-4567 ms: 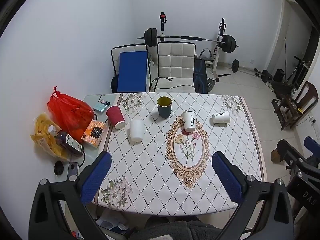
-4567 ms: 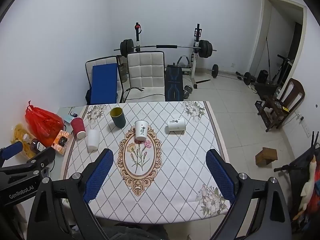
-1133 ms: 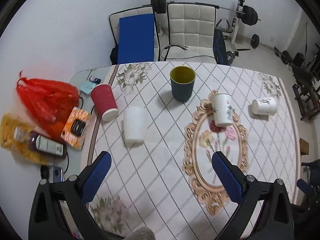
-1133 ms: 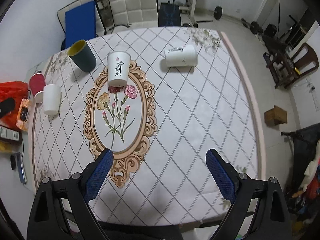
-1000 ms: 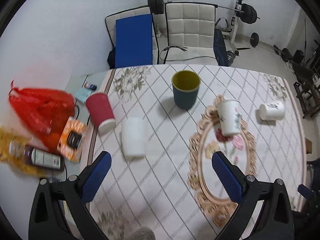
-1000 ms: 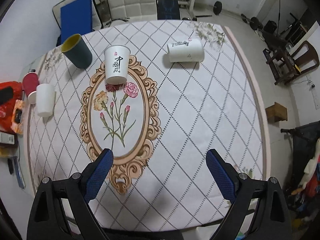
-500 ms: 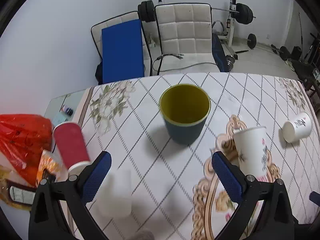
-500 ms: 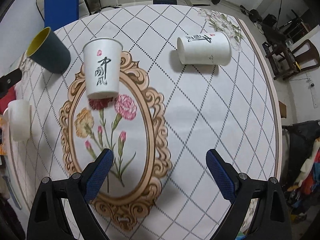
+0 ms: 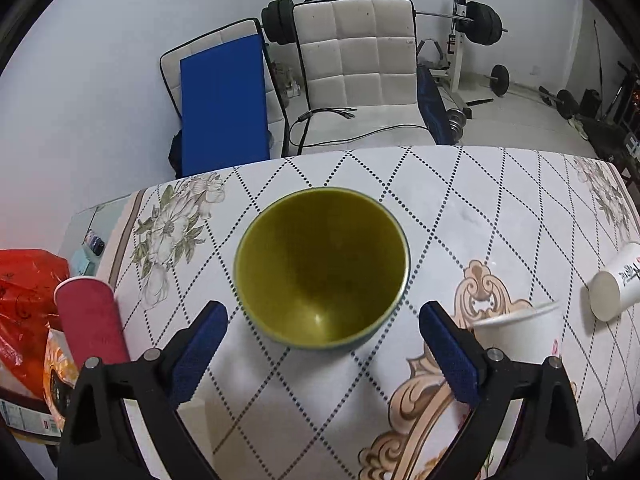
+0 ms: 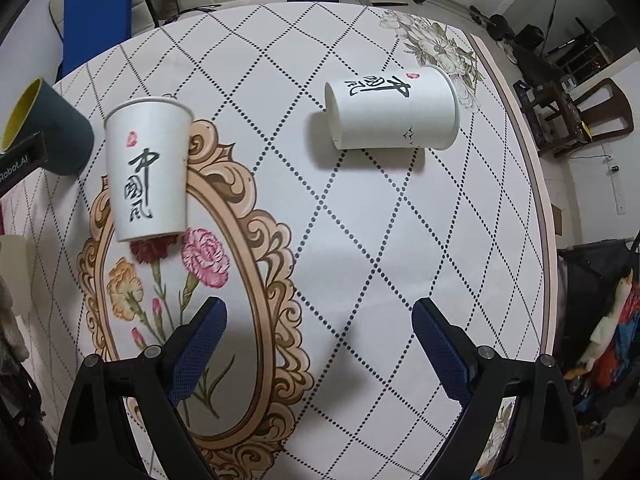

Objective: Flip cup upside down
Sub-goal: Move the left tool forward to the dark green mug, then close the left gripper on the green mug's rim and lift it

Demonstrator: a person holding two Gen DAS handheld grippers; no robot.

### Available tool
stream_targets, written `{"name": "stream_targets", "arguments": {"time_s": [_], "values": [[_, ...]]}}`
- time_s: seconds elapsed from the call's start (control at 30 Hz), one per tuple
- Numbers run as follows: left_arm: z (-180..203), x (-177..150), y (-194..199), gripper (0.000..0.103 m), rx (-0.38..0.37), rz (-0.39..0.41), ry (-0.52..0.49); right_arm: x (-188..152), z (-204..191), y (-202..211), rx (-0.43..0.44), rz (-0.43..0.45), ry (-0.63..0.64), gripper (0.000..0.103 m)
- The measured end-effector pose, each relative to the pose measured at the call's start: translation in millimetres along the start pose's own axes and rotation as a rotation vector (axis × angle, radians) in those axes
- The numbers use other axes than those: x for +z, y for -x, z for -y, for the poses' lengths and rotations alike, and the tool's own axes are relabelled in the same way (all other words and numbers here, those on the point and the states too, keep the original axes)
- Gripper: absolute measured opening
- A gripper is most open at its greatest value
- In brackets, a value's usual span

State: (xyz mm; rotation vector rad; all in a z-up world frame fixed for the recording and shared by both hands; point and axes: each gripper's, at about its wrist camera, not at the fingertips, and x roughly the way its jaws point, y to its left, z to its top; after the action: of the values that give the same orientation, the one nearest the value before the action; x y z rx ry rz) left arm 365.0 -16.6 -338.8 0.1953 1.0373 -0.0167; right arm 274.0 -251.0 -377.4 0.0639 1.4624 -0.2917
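Left tool (image 9: 322, 344) closer over green cup (image 9: 322, 268), wide open, empty.

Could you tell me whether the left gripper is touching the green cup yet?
Apart: the left wrist view shows tablecloth between each open finger of the left gripper and the green cup.

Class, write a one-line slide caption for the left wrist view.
Open left claw poised over an upright green cup with a yellow interior on the patterned tablecloth.
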Motion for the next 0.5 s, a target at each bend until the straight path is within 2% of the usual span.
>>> {"name": "stream_targets", "arguments": {"time_s": [0.3, 0.4, 0.47, 0.5], "values": [[9, 13, -18, 0.098, -0.009, -0.007, 0.005, 9, -4, -13, -0.006, -0.018, 0.006, 0.096], [9, 16, -21, 0.089, -0.016, -0.01, 0.011, 8, -2, -15, -0.008, -0.023, 0.004, 0.096], [8, 17, -25, 0.088, -0.019, -0.016, 0.022, 9, -1, -15, -0.008, -0.023, 0.005, 0.096], [6, 18, -27, 0.085, -0.02, -0.019, 0.029, 9, -1, -16, -0.007, -0.023, 0.004, 0.096]]}}
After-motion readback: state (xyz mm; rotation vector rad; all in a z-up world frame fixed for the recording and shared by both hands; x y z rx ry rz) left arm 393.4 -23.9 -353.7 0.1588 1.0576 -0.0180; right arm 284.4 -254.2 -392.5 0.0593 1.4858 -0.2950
